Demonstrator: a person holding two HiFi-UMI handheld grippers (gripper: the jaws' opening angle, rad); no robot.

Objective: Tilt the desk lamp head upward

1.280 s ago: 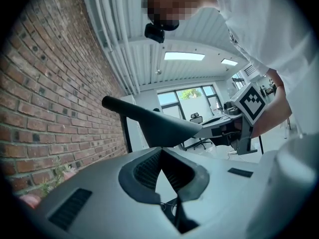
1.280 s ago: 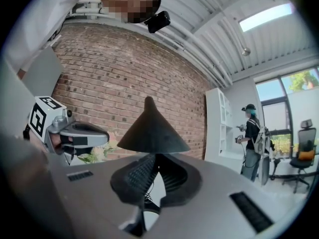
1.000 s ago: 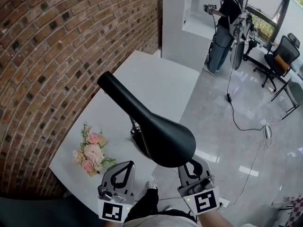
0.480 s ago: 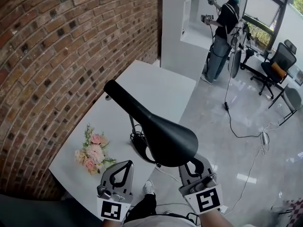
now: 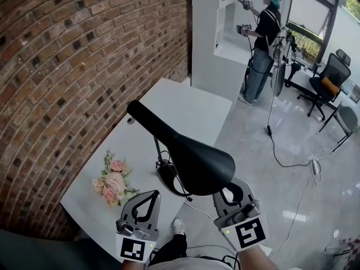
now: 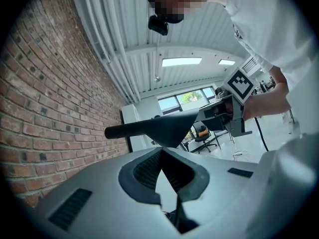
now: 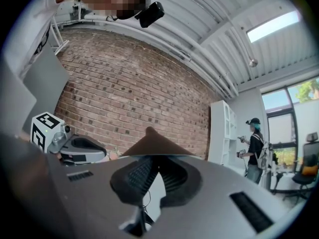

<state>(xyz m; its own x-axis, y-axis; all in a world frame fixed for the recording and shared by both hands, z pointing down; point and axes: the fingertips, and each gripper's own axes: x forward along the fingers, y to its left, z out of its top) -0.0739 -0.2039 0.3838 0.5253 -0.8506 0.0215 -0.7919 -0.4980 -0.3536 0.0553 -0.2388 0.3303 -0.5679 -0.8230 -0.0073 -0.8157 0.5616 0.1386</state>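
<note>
The black desk lamp's cone head (image 5: 199,163) hangs over the white table's (image 5: 185,108) near edge, its neck (image 5: 152,122) slanting up-left from it. Its base (image 5: 167,174) and cord lie below. My right gripper (image 5: 228,193) is shut, its tips tucked under the head's near rim and against it. In the right gripper view the lamp head (image 7: 152,146) sits just above my right gripper (image 7: 152,159). My left gripper (image 5: 151,196) is shut and empty, left of the head and apart from it. The left gripper view shows my left gripper (image 6: 160,151) below the lamp head (image 6: 167,128).
A bunch of pink flowers (image 5: 112,184) lies on the table's near left. A brick wall (image 5: 73,66) runs along the left. A person (image 5: 261,38) stands at a white shelf (image 5: 211,27) beyond the table. A cable (image 5: 281,145) crosses the floor, and office chairs (image 5: 332,75) stand at the right.
The head view has drifted, so the lamp and table sit slightly lower and further right. The right gripper has stayed under the lamp head's rim. The left gripper has barely moved.
</note>
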